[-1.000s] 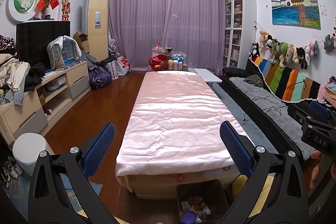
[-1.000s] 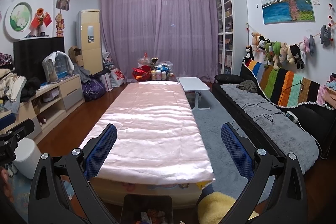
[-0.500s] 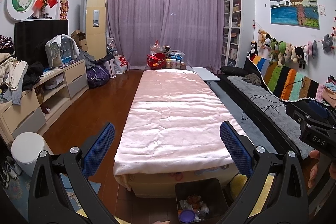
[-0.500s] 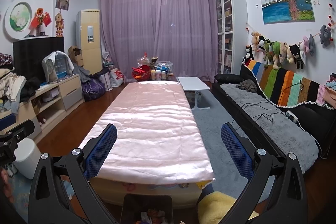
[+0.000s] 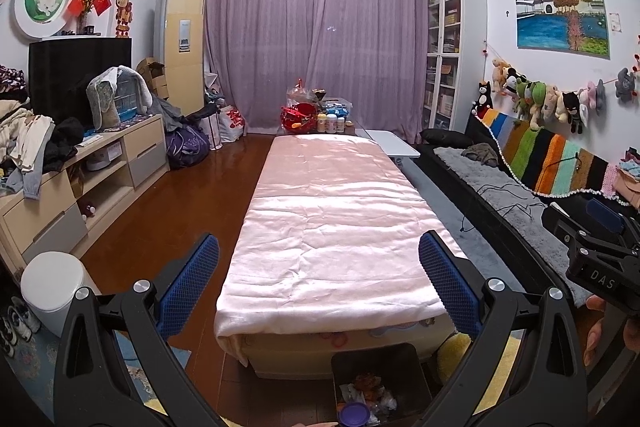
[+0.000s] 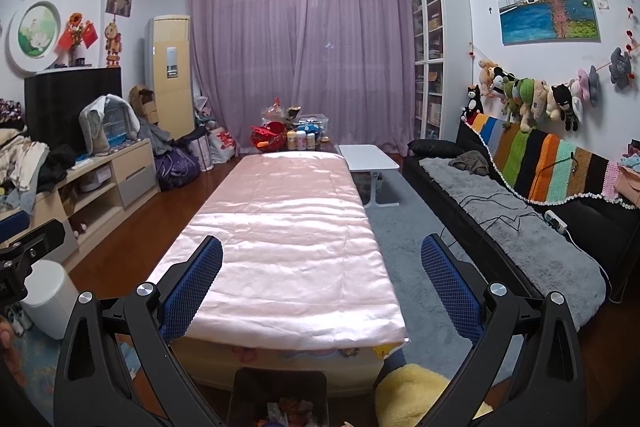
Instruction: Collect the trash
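Only the left wrist view showed the purple lid (image 5: 353,414) inside the dark trash bin (image 5: 412,359) at the foot of the pink bed (image 5: 332,227). Left gripper (image 5: 319,281) and right gripper (image 6: 321,283) both gaped wide, holding nothing.

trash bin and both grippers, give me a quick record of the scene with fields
left gripper: jaws open, holding nothing
right gripper: jaws open, holding nothing
trash bin: dark, open top, on the floor at the foot of the bed, below both grippers
bin contents: crumpled scraps and a purple lid
bed: pink cover, nothing lying on it
white bin: on the floor to the left, closed
sofa: right side, grey throw and black cables on it
far end of bed: red basket and bottles
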Demonstrator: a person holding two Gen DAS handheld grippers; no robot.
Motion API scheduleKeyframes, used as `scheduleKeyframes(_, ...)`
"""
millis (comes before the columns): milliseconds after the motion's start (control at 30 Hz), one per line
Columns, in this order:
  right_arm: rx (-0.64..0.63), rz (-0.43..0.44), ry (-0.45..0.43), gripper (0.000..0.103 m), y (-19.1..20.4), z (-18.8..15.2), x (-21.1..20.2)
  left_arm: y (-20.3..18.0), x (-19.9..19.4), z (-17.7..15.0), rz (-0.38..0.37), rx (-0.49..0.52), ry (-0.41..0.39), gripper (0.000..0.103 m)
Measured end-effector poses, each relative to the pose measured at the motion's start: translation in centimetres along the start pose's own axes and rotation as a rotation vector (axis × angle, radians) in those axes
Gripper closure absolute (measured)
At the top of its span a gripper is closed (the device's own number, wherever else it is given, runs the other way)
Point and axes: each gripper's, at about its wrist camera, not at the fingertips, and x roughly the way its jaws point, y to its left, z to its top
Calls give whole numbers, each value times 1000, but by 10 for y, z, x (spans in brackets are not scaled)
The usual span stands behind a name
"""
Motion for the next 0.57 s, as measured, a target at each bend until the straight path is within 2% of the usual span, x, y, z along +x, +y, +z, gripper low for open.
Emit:
scheduleKeyframes(300,-3,3,6,3,0,-1,0,-2,3,-1,12,9,10,8)
scheduleKeyframes(567,-11,15,16,3,2,-1,3,2,8,-5,-28,-9,37,8)
